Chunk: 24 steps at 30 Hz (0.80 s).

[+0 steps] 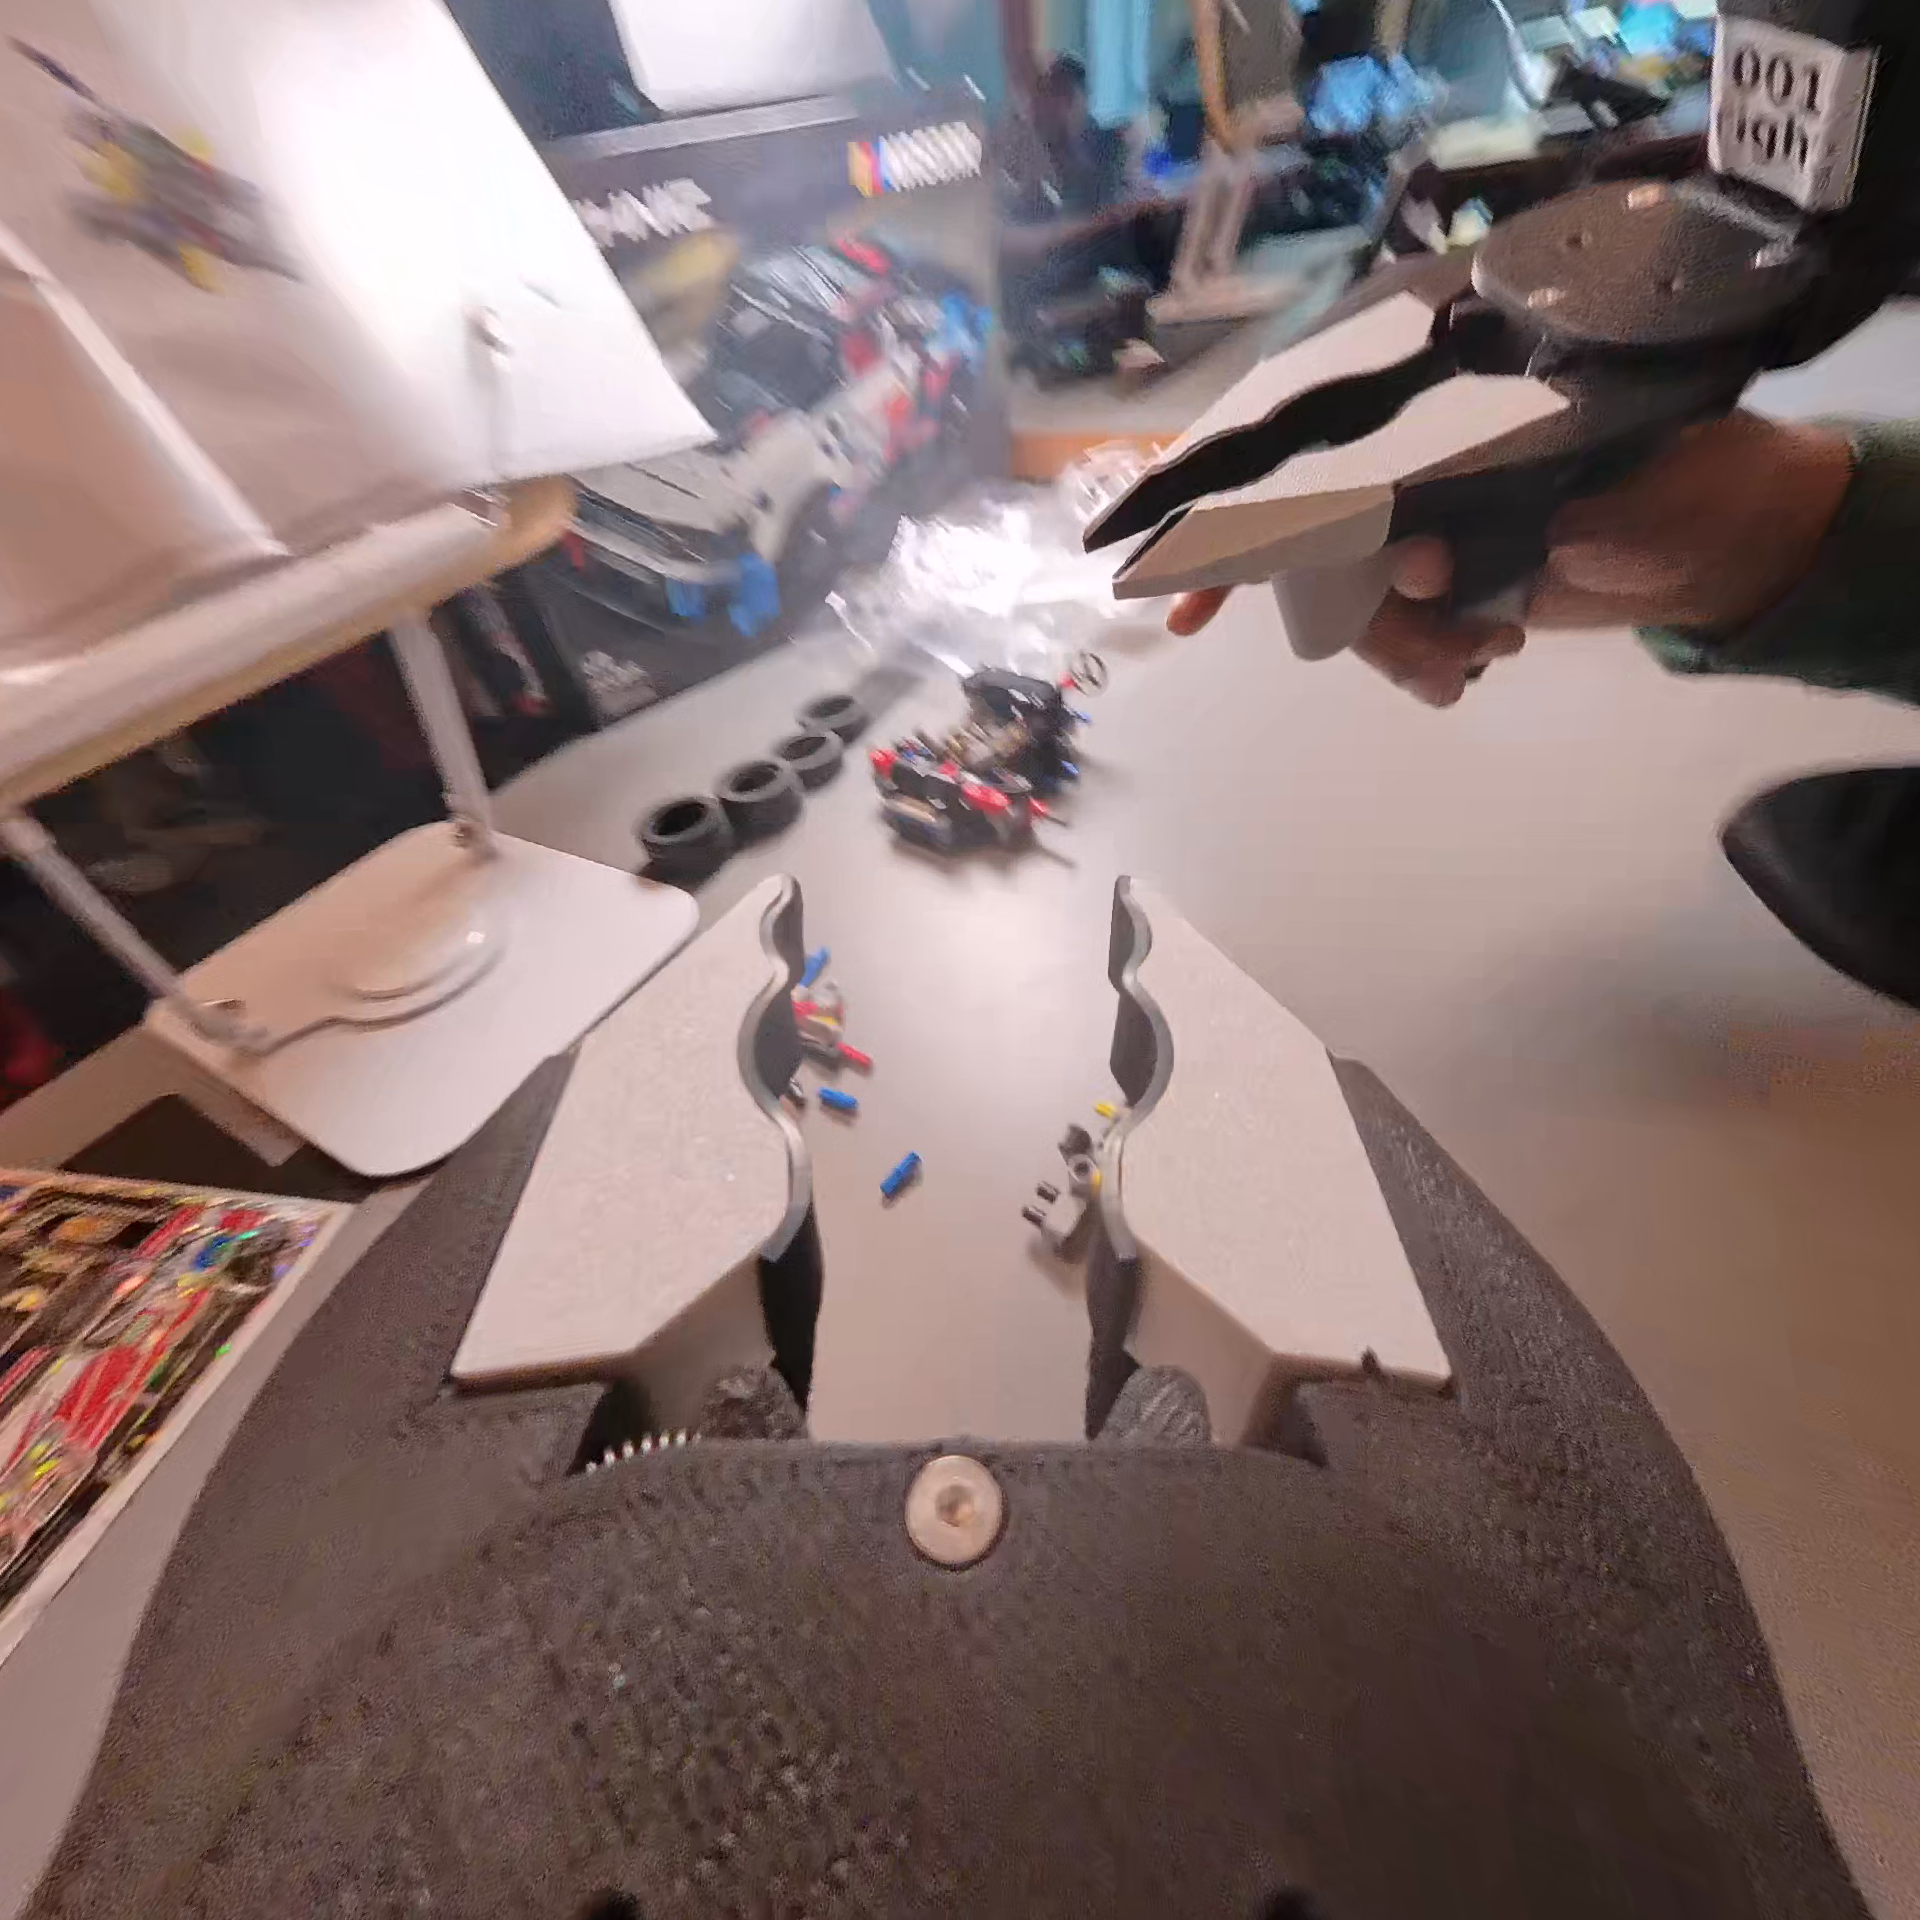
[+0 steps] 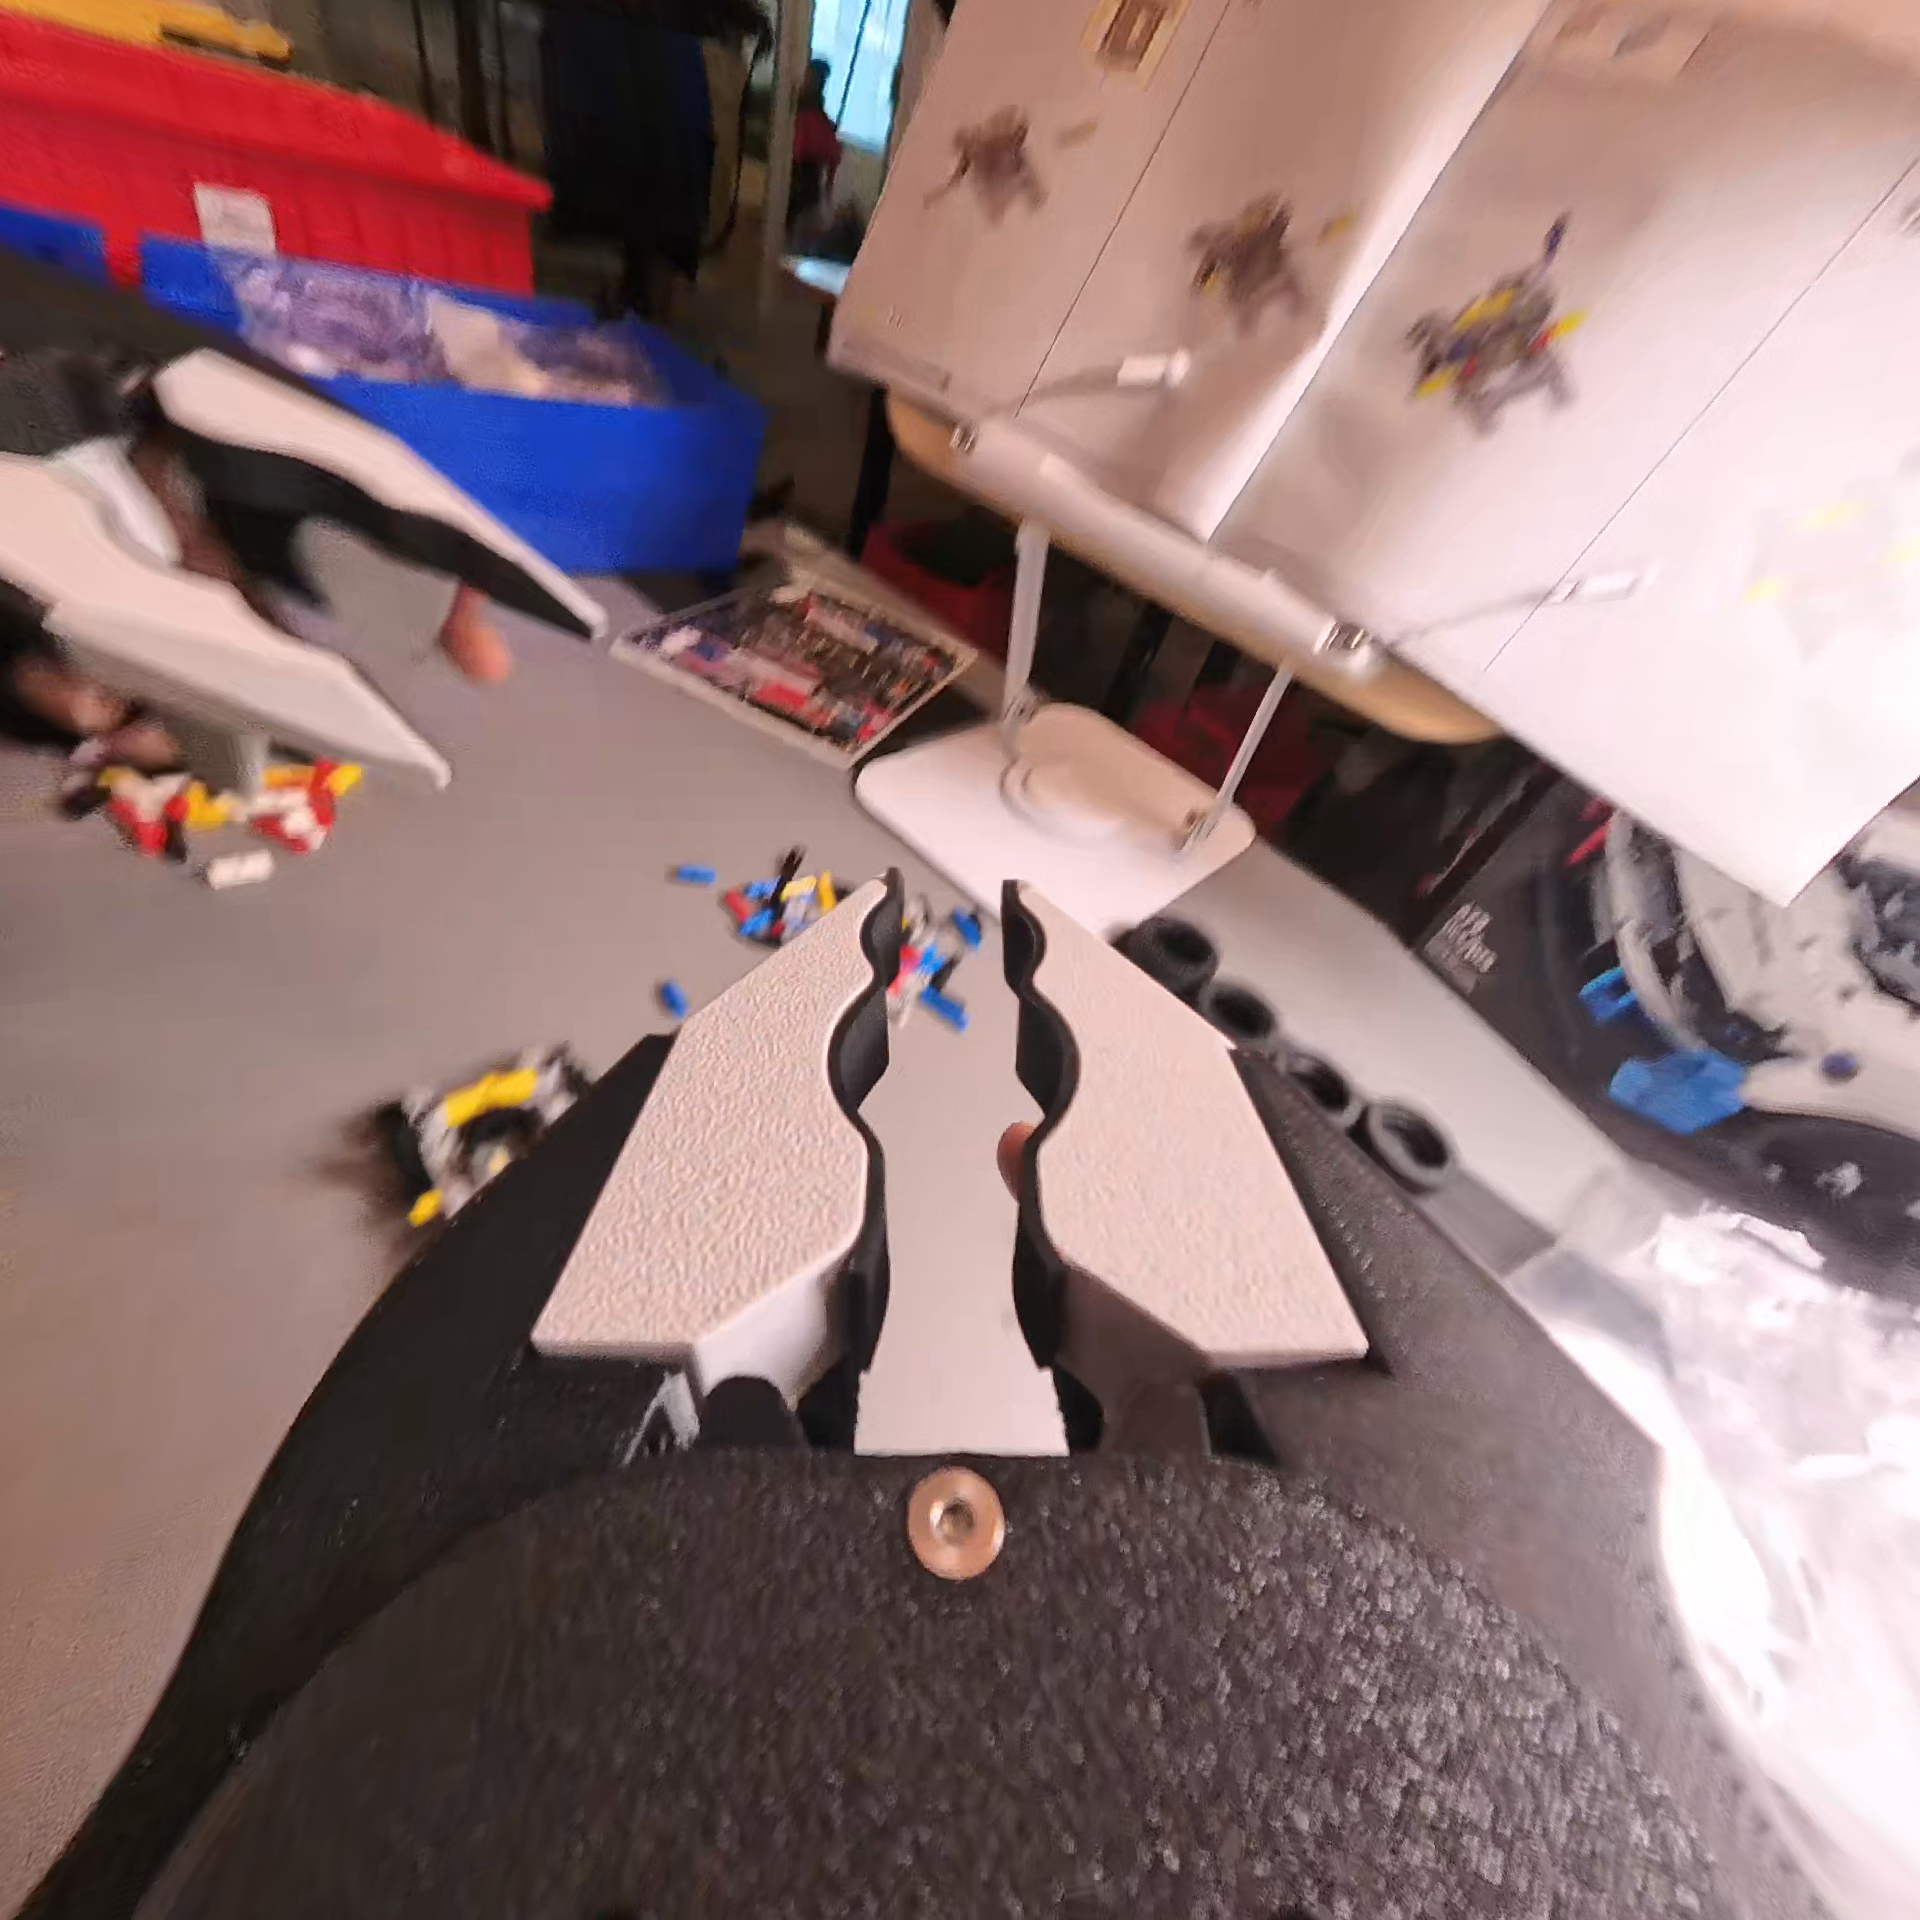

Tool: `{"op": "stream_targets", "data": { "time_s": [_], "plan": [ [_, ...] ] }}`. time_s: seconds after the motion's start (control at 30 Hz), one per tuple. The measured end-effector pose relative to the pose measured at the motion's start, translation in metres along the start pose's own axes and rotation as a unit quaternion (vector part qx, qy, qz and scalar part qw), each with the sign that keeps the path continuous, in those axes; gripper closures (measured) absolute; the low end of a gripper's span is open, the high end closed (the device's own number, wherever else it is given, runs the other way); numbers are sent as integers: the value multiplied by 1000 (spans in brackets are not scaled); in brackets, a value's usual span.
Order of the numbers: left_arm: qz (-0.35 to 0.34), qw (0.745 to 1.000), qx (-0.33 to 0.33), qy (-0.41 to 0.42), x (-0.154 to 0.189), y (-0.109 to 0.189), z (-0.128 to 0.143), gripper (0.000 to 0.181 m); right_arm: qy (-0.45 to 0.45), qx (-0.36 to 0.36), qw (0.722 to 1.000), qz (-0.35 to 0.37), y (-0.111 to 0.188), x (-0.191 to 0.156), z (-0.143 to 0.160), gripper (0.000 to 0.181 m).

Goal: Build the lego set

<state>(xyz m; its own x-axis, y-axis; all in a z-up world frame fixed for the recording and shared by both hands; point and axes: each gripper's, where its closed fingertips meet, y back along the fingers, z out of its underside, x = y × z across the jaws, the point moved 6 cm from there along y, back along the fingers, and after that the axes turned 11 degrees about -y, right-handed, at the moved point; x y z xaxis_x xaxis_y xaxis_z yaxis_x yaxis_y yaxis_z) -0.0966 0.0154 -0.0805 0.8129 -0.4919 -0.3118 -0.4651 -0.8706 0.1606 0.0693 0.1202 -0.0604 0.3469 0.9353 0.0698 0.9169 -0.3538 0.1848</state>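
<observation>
Left wrist view: the left gripper (image 1: 956, 894) hangs over the grey table (image 1: 1351, 935) with jaws spread wide and empty; loose blue, red and grey lego pieces (image 1: 900, 1174) lie on the table between them. Beyond sit four black tyres (image 1: 758, 787) in a row and, just beside them, the partly built lego car (image 1: 971, 774). The right gripper (image 1: 1117, 545), held in a hand (image 1: 1496, 592), carries a white tag with printed characters; its jaws are slightly parted and empty. An instruction booklet on a white stand (image 1: 436, 1049) and the printed set box (image 1: 790, 416) stand at left, a sticker sheet (image 1: 114, 1351) below. Right wrist view: the right gripper (image 2: 951, 888), jaws narrowly apart with nothing between, points at scattered pieces (image 2: 790, 904); blue bin (image 2: 582, 457) and red bin (image 2: 260, 177) behind, motion-blurred.
</observation>
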Motion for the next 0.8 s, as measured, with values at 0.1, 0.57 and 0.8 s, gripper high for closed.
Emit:
{"op": "stream_targets", "data": {
  "time_s": [0.1, 0.57, 0.8],
  "plan": [
    [-100, 993, 45, 37, -3, 17, -8, 126, 5, 65, 997, 29, -34, 24, -47, 163],
    [-191, 981, 16, 38, 26, 43, 30, 131, 15, 157, 980, 119, -185, 118, -167, 166],
    [-192, 981, 22, 20, 26, 46, 30, 132, 6, 140, 980, 141, -200, 138, -160, 166]
  ]
}}
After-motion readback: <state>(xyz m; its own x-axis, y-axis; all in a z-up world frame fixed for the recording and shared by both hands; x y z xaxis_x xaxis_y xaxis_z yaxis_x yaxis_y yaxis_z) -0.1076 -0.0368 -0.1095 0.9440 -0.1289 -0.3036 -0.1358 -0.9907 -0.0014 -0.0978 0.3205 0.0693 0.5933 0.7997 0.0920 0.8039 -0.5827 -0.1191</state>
